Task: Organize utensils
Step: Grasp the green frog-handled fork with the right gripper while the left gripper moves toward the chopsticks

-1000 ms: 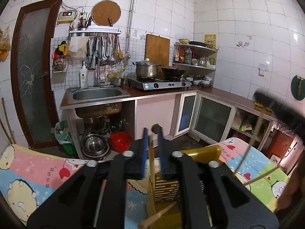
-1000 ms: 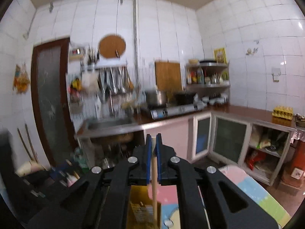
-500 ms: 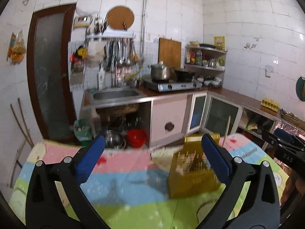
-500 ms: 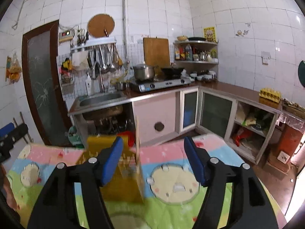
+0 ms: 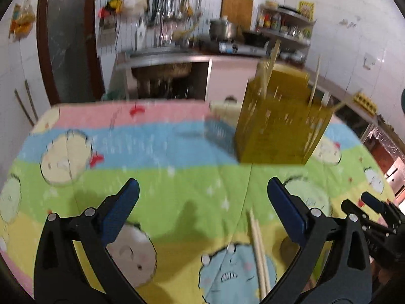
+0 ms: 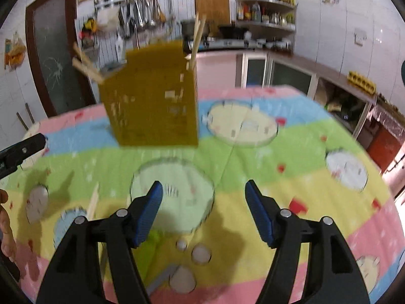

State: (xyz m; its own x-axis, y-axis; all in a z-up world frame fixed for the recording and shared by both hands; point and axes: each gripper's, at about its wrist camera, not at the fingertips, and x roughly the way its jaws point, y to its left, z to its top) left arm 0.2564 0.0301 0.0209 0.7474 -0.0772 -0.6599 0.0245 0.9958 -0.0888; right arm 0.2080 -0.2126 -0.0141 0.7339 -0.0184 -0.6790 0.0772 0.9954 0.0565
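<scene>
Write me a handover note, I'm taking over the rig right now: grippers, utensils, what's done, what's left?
Left gripper: open, nothing between the fingers; it opened within the last second.
Right gripper: open, empty, also just opened.
Yellow holder: upright on the cloth, several chopsticks already standing in it.
Left: one loose pair on the cloth, just before the left gripper. Other items look too blurred to name.
</scene>
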